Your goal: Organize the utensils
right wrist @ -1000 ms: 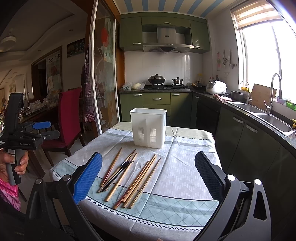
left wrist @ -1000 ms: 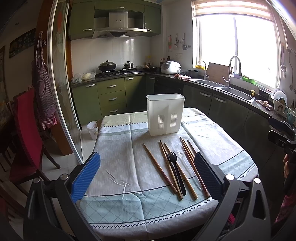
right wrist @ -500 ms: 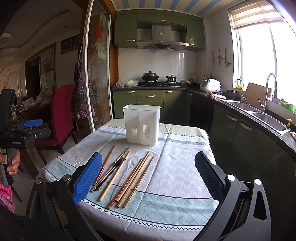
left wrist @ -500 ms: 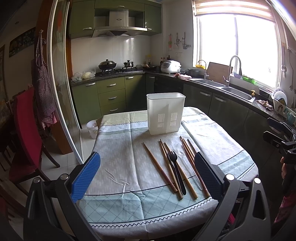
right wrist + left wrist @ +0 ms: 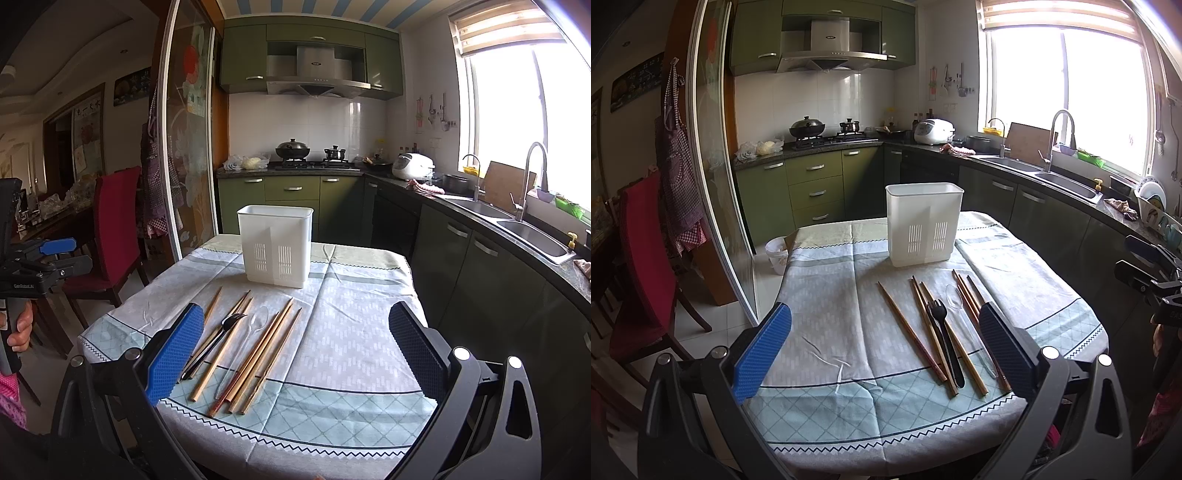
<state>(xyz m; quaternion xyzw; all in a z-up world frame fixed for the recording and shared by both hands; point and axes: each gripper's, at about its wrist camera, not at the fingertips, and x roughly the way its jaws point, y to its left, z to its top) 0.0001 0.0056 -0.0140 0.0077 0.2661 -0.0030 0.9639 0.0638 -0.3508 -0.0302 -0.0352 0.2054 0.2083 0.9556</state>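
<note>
A white slotted utensil holder [image 5: 924,223] [image 5: 275,245] stands upright at the far side of the clothed table [image 5: 827,306] [image 5: 354,332]. Before it lie several wooden chopsticks [image 5: 910,328] [image 5: 258,354], a black plastic fork [image 5: 942,332] [image 5: 216,339] and a clear plastic spoon [image 5: 955,300] [image 5: 256,325]. My left gripper [image 5: 886,347] hangs open over the near table edge, the utensils close to its right finger. My right gripper [image 5: 295,350] is open too, above the near edge, with the utensils by its left finger. Neither holds anything.
A red chair [image 5: 639,266] [image 5: 114,236] stands left of the table by a glass sliding door [image 5: 716,166]. A small white bin [image 5: 777,253] sits on the floor. Green cabinets, a stove and a sink [image 5: 532,236] line the back and right.
The right wrist view has shifted slightly, so the holder and utensils sit further left in it. The left gripper has hardly moved. Both remain open.
</note>
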